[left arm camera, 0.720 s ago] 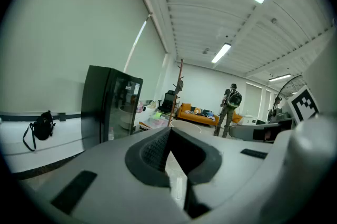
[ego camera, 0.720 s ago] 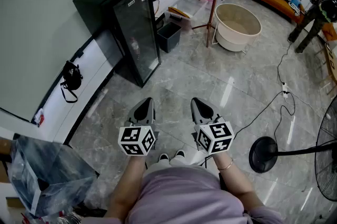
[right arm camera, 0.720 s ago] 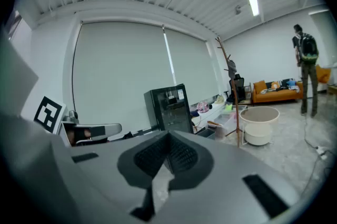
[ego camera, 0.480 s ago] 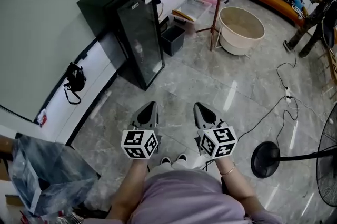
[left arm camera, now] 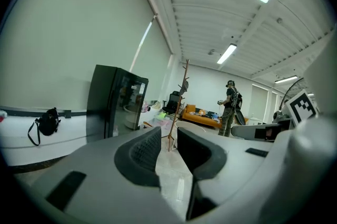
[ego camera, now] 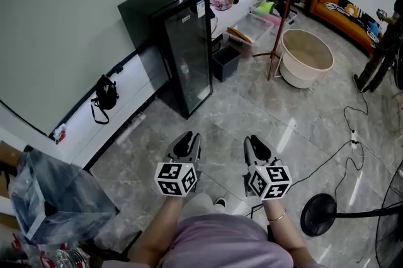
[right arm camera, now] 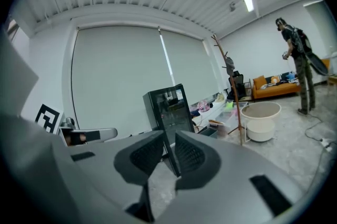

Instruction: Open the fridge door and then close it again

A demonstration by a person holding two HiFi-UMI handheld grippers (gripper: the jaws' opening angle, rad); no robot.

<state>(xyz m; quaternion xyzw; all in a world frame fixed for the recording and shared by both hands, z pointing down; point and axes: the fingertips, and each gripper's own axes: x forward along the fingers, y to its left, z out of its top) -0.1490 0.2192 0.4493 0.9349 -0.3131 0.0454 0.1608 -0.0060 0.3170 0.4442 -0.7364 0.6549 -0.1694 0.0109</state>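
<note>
Boxy black fridge [ego camera: 182, 50], glossy glass door shut.
My left gripper [ego camera: 187, 142] and right gripper [ego camera: 256, 146] had ribbed jaws slightly apart, empty.

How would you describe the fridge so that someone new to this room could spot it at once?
Follow the pale green wall and the low white ledge along its foot. The fridge stands against that wall, partway along the ledge. It is the tall black box with a glass door, far bigger than the dark bin on one side and the black bag on the other.
</note>
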